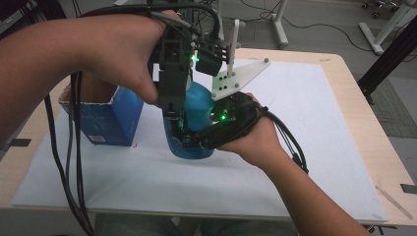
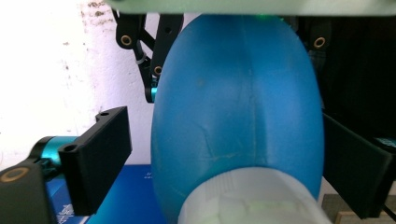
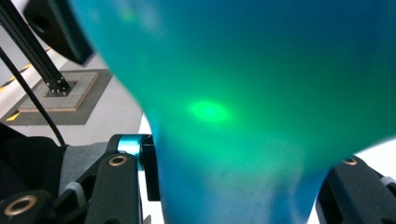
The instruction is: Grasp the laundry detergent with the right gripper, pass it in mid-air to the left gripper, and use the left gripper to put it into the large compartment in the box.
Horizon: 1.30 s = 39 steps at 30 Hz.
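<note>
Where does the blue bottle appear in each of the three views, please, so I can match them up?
High view: the blue bottle stands at table centre, between both hands.
Left gripper view: it fills the middle, white neck at the bottom, between the black jaws.
Right gripper view: it looms close and blurred across the frame.
Shared landmark: the blue box, bottom left in the left gripper view.

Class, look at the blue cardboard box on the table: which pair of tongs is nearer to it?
Left. The left tongs hang just beside the blue box, over the blue bottle; the right tongs sit farther off, at the bottle's base.
</note>
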{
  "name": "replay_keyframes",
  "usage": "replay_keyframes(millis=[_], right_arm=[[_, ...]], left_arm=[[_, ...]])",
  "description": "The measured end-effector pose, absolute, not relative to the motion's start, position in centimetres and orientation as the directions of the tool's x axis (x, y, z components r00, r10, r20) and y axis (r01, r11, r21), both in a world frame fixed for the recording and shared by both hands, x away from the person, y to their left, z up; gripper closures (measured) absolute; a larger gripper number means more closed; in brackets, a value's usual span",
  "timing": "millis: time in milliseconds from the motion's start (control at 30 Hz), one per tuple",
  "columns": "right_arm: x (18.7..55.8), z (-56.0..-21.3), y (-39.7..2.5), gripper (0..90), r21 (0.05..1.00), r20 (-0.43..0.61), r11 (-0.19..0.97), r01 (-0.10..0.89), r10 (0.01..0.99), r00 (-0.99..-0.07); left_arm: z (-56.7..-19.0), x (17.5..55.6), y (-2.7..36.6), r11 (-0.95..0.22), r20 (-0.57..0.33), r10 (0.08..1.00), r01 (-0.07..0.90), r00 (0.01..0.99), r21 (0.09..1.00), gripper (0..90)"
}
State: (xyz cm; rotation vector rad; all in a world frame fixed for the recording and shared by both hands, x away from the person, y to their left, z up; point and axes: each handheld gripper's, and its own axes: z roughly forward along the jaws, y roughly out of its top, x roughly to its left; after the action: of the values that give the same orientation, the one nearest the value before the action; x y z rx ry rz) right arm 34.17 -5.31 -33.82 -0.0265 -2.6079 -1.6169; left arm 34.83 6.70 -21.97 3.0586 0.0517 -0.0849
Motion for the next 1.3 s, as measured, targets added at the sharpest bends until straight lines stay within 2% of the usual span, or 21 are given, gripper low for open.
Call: replay_keyframes(millis=[367,433,800,1000,1300], right_arm=[[34.35,-33.93,-5.38,45.8,0.892,0.076,0.448,0.061,-0.016,-0.997],[34.33,-33.91,-5.39,45.8,0.892,0.078,0.448,0.062,-0.017,-0.997],[34.40,-34.00,-5.35,45.8,0.891,0.071,0.449,0.059,-0.009,-0.997],[34.38,-34.10,-5.25,45.8,0.894,0.068,0.446,0.054,-0.015,-0.998],[34.41,-34.12,-5.32,45.8,0.895,0.069,0.443,0.057,-0.012,-0.998]], left_arm=[[-22.10,34.89,6.45,-0.996,-0.047,0.037,0.041,0.998,0.076,12.2],[-22.12,34.86,6.45,-0.996,-0.047,0.042,0.045,0.998,0.073,15.5],[-22.16,34.84,6.37,-0.997,-0.034,0.044,0.046,0.998,0.058,19.0],[-22.22,34.82,6.25,-0.998,-0.048,0.038,0.040,0.998,0.051,25.4],[-22.27,34.85,6.19,-0.998,-0.045,0.050,0.052,0.998,0.048,28.2]])
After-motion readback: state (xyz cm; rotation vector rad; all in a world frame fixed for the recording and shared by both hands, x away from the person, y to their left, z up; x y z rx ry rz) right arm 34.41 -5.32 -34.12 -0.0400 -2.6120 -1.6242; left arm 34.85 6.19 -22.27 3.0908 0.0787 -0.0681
